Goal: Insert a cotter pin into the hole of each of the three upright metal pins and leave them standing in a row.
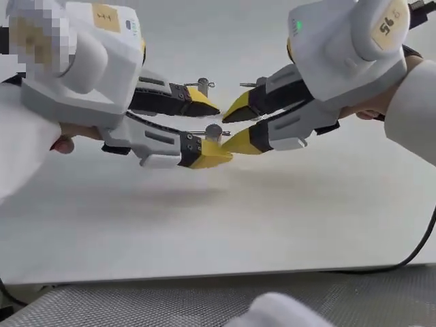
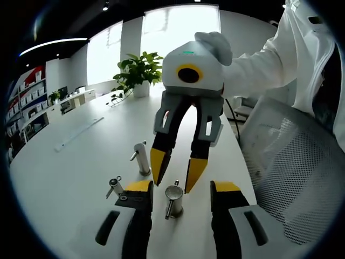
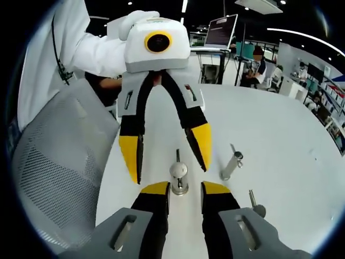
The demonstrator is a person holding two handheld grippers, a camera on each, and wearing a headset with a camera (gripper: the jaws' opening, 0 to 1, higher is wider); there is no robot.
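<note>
flanking a round-headed metal pin (image 3: pixel 179 177) on the smooth white table (image 1: pixel 272 218), yellow-tipped left gripper (image 3: pixel 168 170) and right gripper (image 2: pixel 174 184) hold their jaws released.

Bright, even light. A faint, soft shadow (image 1: pixel 157 197) lies on the white counter (image 1: pixel 286 225). Beyond the counter, the window (image 2: pixel 180 32) blows out white. Both gripper views bow at their edges, and the head view is slightly soft.

White worktop (image 1: pixel 272 225), matte. Grey mesh chair (image 2: pixel 285 162) drawn up at edge. Black cable (image 1: pixel 422 246) curving off right side. Potted green plant (image 2: pixel 137 73) at far end, before bright window (image 2: pixel 180 27). Shelving (image 2: pixel 24 108) along wall. Monitor (image 3: pixel 221 31) beyond table.
</note>
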